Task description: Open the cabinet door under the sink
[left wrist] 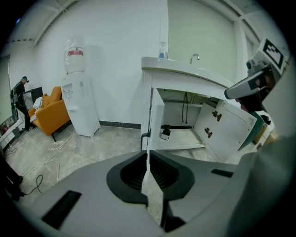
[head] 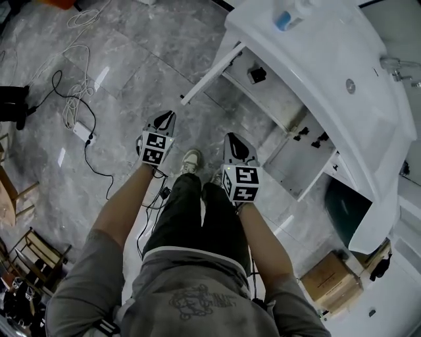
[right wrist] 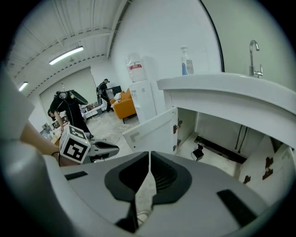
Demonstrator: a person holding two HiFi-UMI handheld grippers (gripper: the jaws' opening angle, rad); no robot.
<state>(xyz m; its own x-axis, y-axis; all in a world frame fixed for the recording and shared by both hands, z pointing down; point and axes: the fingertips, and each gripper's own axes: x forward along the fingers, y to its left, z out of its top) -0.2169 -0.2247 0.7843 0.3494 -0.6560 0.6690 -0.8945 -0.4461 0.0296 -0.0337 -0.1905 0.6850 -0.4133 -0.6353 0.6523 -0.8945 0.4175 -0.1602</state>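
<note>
Cabinet doors (head: 299, 164), flat white panels under the white sink (head: 316, 72), stand open, light and stiff we judge, best pulled by the dark edge handle (left wrist: 145, 135), while our left gripper (head: 166, 120) and right gripper (head: 234, 142) hover clenched, empty.

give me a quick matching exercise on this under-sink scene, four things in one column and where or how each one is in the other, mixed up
Things:
1. left cabinet door
2. blue-capped bottle
3. cardboard box
4. power strip

Places or states:
A. on the floor at the person's left, among cables
B. standing on the sink top
C. swung wide open
D. on the floor at the person's right, below the sink's end

Pairs: 1-C, 2-B, 3-D, 4-A
</note>
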